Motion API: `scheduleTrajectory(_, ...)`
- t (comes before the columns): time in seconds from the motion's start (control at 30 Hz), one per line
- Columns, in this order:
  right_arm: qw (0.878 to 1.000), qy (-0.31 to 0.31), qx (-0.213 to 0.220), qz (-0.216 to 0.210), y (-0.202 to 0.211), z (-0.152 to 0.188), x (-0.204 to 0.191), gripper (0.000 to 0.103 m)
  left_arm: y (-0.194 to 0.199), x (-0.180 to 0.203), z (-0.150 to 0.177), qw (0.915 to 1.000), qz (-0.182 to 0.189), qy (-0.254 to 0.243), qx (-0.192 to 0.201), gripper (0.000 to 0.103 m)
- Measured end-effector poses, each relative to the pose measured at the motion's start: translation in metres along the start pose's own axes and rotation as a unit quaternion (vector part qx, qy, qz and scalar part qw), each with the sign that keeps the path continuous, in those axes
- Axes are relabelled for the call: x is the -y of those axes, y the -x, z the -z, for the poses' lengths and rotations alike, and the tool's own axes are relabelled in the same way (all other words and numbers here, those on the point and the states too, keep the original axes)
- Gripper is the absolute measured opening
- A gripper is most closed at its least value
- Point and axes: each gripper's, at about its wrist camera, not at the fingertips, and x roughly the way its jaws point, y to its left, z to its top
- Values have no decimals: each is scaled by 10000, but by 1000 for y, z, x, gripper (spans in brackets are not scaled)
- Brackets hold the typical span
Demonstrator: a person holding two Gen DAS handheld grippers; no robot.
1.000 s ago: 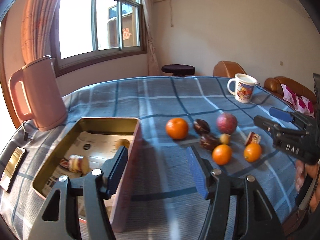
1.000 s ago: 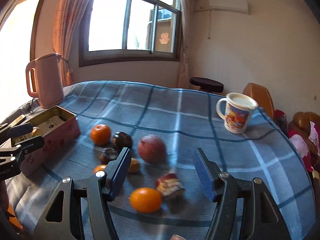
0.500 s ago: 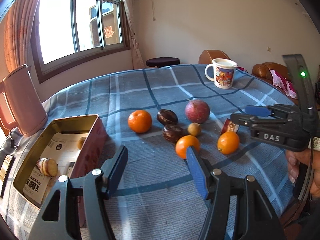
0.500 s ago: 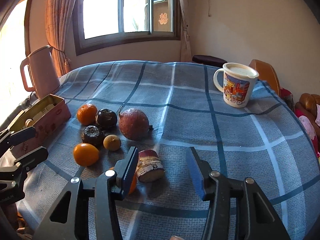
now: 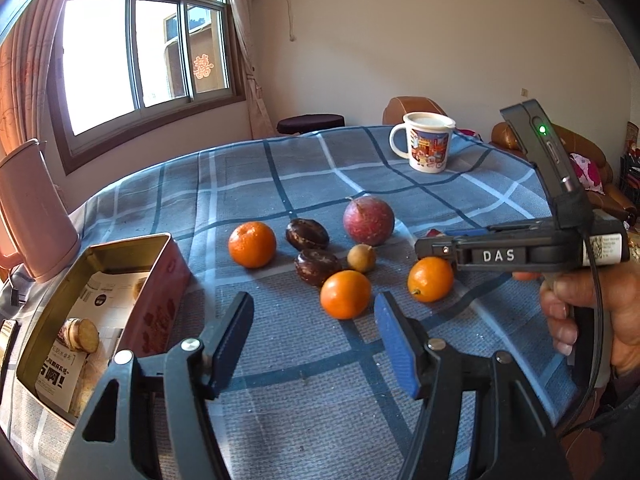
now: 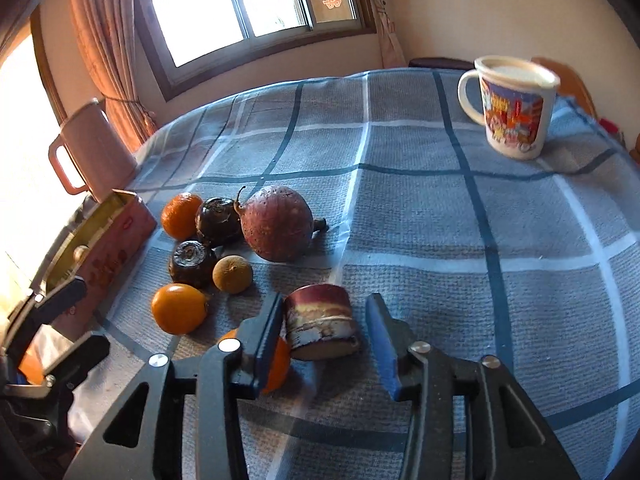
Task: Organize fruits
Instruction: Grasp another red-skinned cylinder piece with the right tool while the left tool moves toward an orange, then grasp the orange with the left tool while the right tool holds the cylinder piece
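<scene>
Fruits lie clustered on the blue plaid tablecloth [image 5: 304, 392]: three oranges [image 5: 252, 244] [image 5: 345, 294] [image 5: 430, 279], two dark brown fruits [image 5: 307, 234], a red-purple round fruit [image 5: 368, 220], a small tan fruit [image 5: 361, 258]. A short red-and-cream cut piece [image 6: 320, 322] lies between the fingers of my right gripper [image 6: 323, 332], which is open around it, left pad near it. My left gripper [image 5: 314, 338] is open and empty, just short of the nearest orange. The right gripper also shows in the left wrist view [image 5: 440, 246].
An open pink tin [image 5: 100, 320] with a paper and a biscuit-like item stands at the left. A pink kettle [image 5: 32, 216] stands behind it. A printed white mug [image 5: 428, 146] stands at the far right. The table edge is close on the right.
My right gripper has moved forward and down, so the cut piece now lies between its fingers. My left gripper has swung right and closer to the fruit cluster.
</scene>
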Motion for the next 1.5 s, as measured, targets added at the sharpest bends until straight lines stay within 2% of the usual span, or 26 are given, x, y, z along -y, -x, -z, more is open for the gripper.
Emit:
scheduleTrajectory(0.1, 9998, -109, -16, -188, 2, 3, 5, 38, -2, 5, -1, 10000, 71, -37, -10, 67)
scheduleTrajectory(0.27, 10000, 65, 65, 6, 6, 3, -4, 37, -4, 18, -3, 9997, 186, -176, -26, 67)
scheduleTrajectory(0.37, 9974, 232, 428, 522, 20, 4, -9, 37, -7, 27, -6, 9993, 258, -263, -18, 67)
scheduleTrajectory(0.47, 9885, 471, 819, 1180, 36, 8, -15, 37, -12, 35, -10, 9989, 381, -278, -59, 67)
scheduleTrajectory(0.63, 9788, 569, 1077, 1645, 46, 7, -13, 37, -24, 53, -16, 9971, 641, -349, -211, 67)
scheduleTrajectory(0.77, 9761, 543, 1191, 1734, 52, 6, -10, 37, -37, 65, -20, 9945, 876, -386, -417, 67)
scheduleTrajectory(0.97, 9746, 525, 1276, 1766, 56, 7, -11, 37, -63, 70, -19, 9896, 1096, -271, -891, 43)
scheduleTrajectory(1.07, 9755, 528, 1257, 1724, 55, 6, -10, 37, -69, 72, -20, 9882, 1149, -200, -990, 42)
scheduleTrajectory(1.17, 9760, 546, 1275, 1682, 55, 6, -11, 37, -68, 70, -19, 9891, 1125, -119, -947, 41)
scheduleTrajectory(1.5, 9740, 627, 1501, 1577, 62, 10, -15, 37, -45, 59, -18, 9953, 904, 97, -344, 41)
